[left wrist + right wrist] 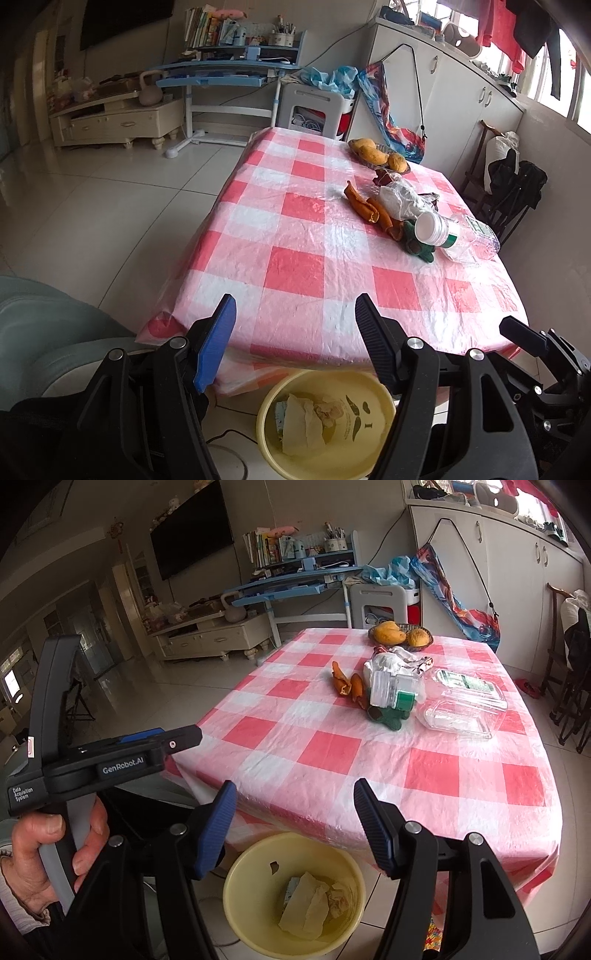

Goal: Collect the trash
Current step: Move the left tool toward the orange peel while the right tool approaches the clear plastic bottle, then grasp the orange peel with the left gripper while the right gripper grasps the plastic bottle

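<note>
Both claws stand apart with nothing between the pads. The left gripper (pixel 295 321) and the right gripper (pixel 294 805) hang at the lower part of their frames, over the near edge of the table (pixel 280 229) with its red and white checked plastic cover. Under that edge, at the bottom centre, stands a yellow bin (pixel 258 860) that already has some crumpled paper (pixel 306 908) inside.

The trash lies in one heap at the right of centre in both views, far from the claws. Nearest to the left are the orange peels (pixel 345 685): dry, curled, very light, and probably a bit brittle, so I would pinch one across its narrow middle. The white jar (pixel 432 229) lies on its side; it looks like light, stiff plastic, smooth and round, so it may roll or slip. A grip across its body seems safer than on the cap. Beside it, the clear bottle (pixel 461 710) is thin and will probably cave in under pressure; the neck end should be firmer. The crumpled bag (pixel 400 199) is soft and any fold can be taken. Something dark green (pixel 389 716) lies under the jar; I cannot tell what it is.

The bowl of fruit (pixel 400 635) behind the heap does not look like trash.
</note>
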A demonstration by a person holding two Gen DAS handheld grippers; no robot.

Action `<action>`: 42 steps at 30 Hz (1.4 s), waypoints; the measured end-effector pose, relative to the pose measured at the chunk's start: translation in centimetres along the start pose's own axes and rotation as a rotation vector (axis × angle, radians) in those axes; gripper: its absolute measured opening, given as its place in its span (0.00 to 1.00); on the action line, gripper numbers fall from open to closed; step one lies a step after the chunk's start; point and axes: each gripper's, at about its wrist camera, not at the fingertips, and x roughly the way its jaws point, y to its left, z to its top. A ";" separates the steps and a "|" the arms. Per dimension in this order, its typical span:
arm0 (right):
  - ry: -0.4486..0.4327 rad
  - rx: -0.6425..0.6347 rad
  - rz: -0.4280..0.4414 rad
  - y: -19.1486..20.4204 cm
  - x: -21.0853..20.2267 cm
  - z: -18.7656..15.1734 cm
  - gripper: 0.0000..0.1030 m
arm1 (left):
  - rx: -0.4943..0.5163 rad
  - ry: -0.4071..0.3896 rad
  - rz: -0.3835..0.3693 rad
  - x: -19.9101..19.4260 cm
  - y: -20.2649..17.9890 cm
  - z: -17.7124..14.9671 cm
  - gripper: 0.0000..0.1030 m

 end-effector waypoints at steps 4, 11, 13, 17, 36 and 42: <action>0.019 -0.001 -0.013 -1.3 0.2 1.2 0.62 | 0.003 0.032 -0.019 1.7 -0.5 1.8 0.62; 0.039 -0.025 -0.060 -4.2 1.9 4.2 0.64 | 0.002 0.064 -0.027 5.5 -1.6 5.0 0.62; 0.044 -0.026 -0.048 -4.8 2.6 4.9 0.64 | -0.006 0.081 -0.031 7.1 -2.2 5.9 0.62; 0.055 -0.043 -0.034 -5.2 4.2 5.9 0.64 | 0.003 0.095 -0.036 10.2 -4.0 8.3 0.62; 0.223 -0.488 -0.109 -11.3 7.7 9.9 0.76 | 0.090 0.199 0.030 23.2 -9.4 13.1 0.60; 0.283 -0.513 -0.072 -12.0 10.1 9.7 0.78 | 0.150 0.198 -0.018 22.7 -9.6 12.9 0.29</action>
